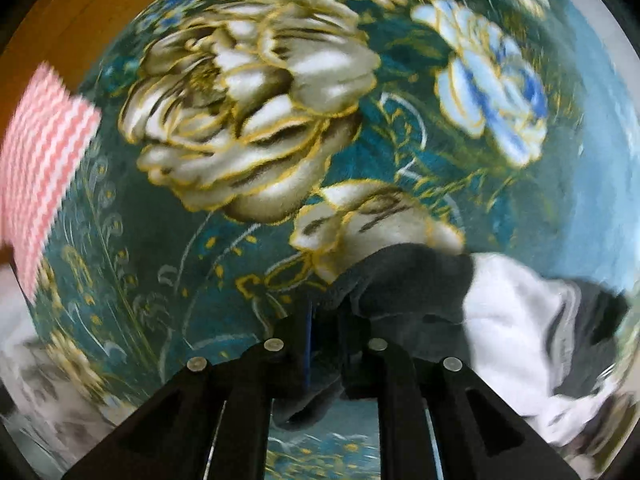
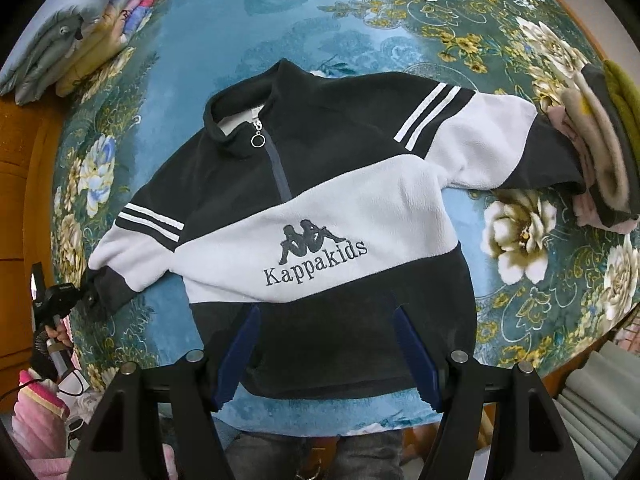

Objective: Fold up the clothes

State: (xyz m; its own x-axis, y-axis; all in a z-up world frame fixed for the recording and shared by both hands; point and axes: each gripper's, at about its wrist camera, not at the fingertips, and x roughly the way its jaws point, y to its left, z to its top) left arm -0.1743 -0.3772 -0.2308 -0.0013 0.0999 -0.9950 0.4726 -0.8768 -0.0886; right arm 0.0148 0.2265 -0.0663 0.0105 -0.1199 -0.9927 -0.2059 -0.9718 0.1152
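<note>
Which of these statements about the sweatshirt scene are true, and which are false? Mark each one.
1. The sweatshirt lies front up on the floral blanket. True.
2. The right gripper is clamped on the hem. False: its jaws stand open, holding nothing.
3. The left gripper pinches a dark sleeve cuff. True.
4. The zip's ring pull sits at the hem. False: it hangs just below the collar.

pullover (image 2: 320, 216): black and white bands, two white stripes per sleeve, dark "Kappakids" lettering | blanket (image 2: 500, 32): teal, cream and blue flowers outlined gold | cloth (image 1: 44, 168) at 9 o'clock, left view: pink-white stripes | right gripper (image 2: 328, 360): blue pads, black frame
</note>
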